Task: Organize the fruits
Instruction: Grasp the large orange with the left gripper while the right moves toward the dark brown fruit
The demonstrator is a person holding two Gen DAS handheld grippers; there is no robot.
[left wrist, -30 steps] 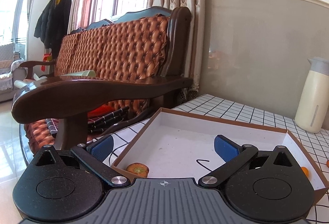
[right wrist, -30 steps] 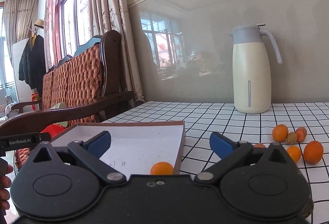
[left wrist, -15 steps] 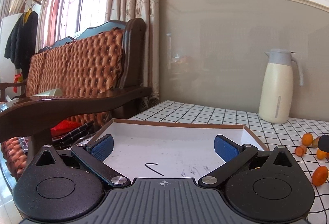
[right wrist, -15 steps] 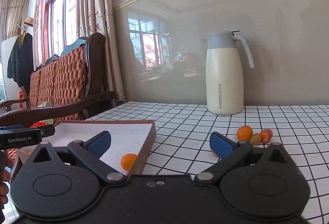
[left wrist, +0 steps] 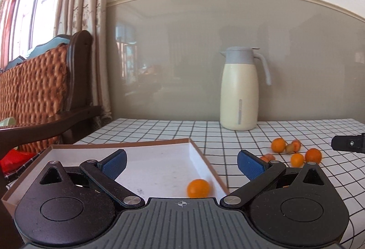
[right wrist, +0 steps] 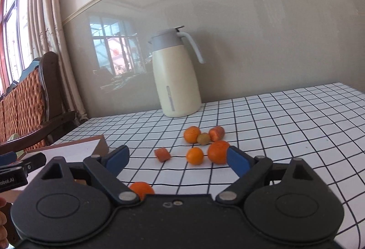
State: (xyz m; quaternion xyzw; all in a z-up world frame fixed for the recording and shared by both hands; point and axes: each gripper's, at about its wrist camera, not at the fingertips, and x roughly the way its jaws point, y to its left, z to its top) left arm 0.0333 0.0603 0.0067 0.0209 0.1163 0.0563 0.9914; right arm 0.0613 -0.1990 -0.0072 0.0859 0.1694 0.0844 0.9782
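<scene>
Orange fruit (left wrist: 198, 188) — seemingly against box wall (left wrist: 206, 165)

I read both views as bright daylight entering from the window (left wrist: 25, 9) at left, which is blown out to near white, and the glossy wall panel (right wrist: 118, 52) throws back a clear reflection of panes. Fisheye distortion bows the wall trim and the grid of the tabletop (right wrist: 285, 125) toward the edges, with dark vignette in the corners. The orange (left wrist: 198, 188) in the box looks slightly soft, and shadows under the fruit are faint.
</scene>
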